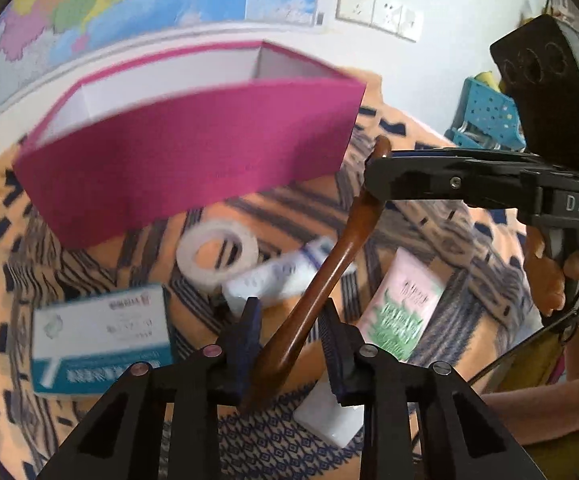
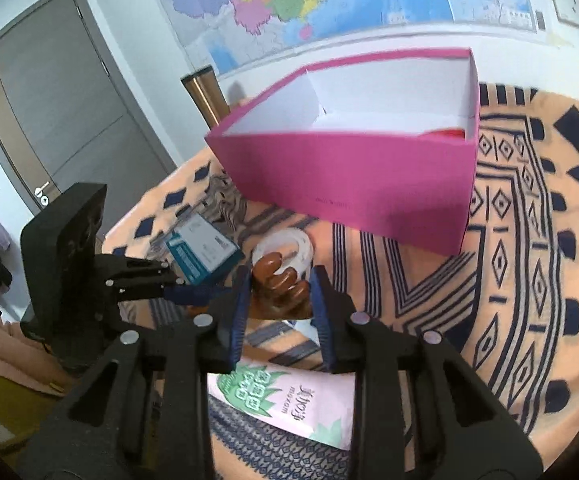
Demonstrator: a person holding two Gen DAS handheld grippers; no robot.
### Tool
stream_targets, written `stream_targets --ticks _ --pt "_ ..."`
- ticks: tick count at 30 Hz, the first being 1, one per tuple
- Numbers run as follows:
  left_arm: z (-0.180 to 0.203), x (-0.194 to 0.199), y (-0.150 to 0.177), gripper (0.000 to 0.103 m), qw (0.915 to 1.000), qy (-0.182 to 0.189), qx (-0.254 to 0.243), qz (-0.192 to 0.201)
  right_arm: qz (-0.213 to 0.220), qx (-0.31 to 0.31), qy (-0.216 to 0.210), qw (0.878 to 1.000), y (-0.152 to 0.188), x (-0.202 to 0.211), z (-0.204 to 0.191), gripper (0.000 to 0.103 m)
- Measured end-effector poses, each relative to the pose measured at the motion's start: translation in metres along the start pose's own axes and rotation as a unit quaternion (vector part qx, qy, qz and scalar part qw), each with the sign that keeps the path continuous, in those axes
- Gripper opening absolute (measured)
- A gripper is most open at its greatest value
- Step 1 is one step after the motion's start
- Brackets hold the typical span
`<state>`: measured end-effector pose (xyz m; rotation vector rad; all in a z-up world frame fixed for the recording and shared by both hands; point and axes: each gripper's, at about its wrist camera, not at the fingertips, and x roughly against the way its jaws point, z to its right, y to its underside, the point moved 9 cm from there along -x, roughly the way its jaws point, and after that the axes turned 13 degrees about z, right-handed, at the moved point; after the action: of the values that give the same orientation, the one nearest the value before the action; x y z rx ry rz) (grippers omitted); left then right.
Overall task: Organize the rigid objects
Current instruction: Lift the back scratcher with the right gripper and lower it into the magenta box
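Patterned orange blanket (image 2: 529, 240) under everything, map on the wall. Both grippers clamp one brown wooden back scratcher (image 1: 325, 276): left gripper (image 1: 291, 332) on its handle, right gripper (image 2: 277, 300) on its claw end. Beyond, the open pink box (image 2: 349, 176) shows something red in its right corner.

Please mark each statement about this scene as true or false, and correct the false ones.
1. Both grippers hold the same brown wooden back scratcher. True: the left gripper grips the handle, the right gripper the claw end.
2. The pink box is closed with a lid. False: it is open at the top.
3. The tape roll is inside the box. False: it lies on the patterned cloth.
4. A map hangs on the wall. True.
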<state>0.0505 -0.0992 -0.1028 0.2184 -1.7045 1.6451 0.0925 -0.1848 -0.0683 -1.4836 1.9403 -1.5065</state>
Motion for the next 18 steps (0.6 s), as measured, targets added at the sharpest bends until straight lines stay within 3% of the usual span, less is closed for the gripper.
stream_targets --ticks 7,13,18 --pt "-0.001 0.021 -0.066 0.027 0.9979 0.005 -0.042 0.05 0.06 0.013 -0.002 0.998 -0.057 0.018 -0.007 0.033" --pt "-0.004 0.009 -0.13 0.028 0.9928 -0.007 -0.087 0.082 0.114 0.023 0.014 0.993 -0.112 0.03 0.002 0.033" --pt "-0.008 -0.002 -0.165 0.028 0.9875 -0.018 -0.121 0.1 0.145 0.021 0.031 0.989 -0.15 0.03 0.018 0.033"
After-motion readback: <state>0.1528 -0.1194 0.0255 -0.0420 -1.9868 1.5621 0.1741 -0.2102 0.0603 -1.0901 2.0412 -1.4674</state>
